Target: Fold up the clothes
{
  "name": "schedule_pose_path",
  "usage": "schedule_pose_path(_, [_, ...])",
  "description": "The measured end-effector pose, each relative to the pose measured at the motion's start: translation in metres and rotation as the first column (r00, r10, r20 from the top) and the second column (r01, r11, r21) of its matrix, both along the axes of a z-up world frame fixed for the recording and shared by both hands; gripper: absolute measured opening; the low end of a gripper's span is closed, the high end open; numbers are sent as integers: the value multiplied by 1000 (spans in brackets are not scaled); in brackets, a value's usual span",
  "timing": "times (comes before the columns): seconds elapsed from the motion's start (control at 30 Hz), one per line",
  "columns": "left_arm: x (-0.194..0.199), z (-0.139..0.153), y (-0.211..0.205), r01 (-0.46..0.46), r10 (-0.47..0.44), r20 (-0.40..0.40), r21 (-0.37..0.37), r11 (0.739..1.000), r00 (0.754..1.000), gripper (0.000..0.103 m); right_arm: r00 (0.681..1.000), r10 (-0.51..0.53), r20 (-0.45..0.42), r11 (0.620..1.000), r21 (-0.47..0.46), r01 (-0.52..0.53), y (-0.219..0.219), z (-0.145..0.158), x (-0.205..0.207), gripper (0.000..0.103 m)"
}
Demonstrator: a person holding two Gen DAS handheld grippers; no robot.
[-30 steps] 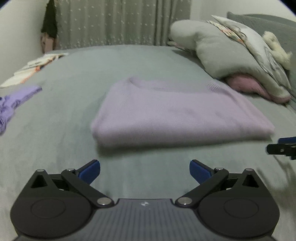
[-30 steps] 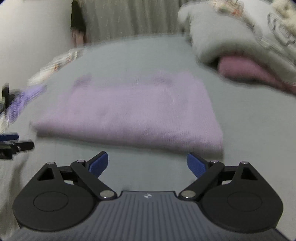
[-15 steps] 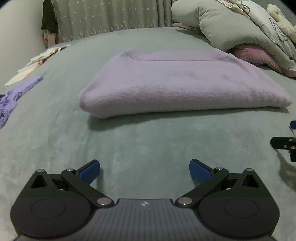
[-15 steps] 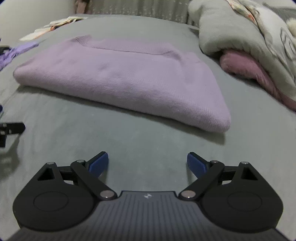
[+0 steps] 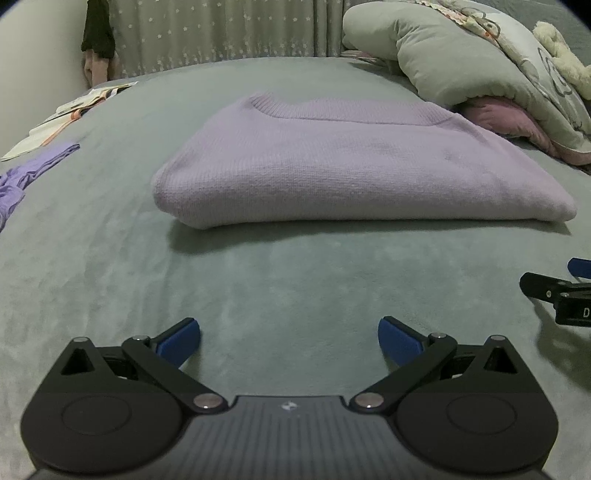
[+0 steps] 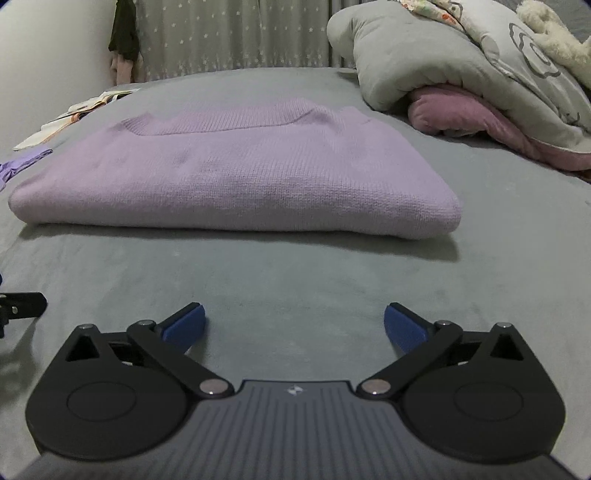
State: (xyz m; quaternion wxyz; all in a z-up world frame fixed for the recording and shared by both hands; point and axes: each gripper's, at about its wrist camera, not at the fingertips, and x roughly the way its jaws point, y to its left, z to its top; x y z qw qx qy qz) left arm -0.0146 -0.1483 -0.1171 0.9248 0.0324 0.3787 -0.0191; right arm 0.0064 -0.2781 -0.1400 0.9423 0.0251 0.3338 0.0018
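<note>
Two grippers are held just short of the folded lilac sweater [image 5: 354,162] on the bed [image 5: 295,280]. Nothing is gripped: the left gripper [image 5: 289,338] is spread wide, the right gripper [image 6: 294,325] is opening.

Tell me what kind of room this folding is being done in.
Most likely a bedroom. A folded lilac sweater lies on a grey-green bedspread, a rolled duvet is heaped at the far right, and a star-patterned curtain hangs behind the bed.
</note>
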Motion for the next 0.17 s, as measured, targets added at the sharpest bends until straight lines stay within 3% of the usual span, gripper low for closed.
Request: schedule_pose_path(0.17, [0,0,-1,-2,2,4,3,1000,1000,103,1000,-1,0,1000,4,1,-1,0,2,103])
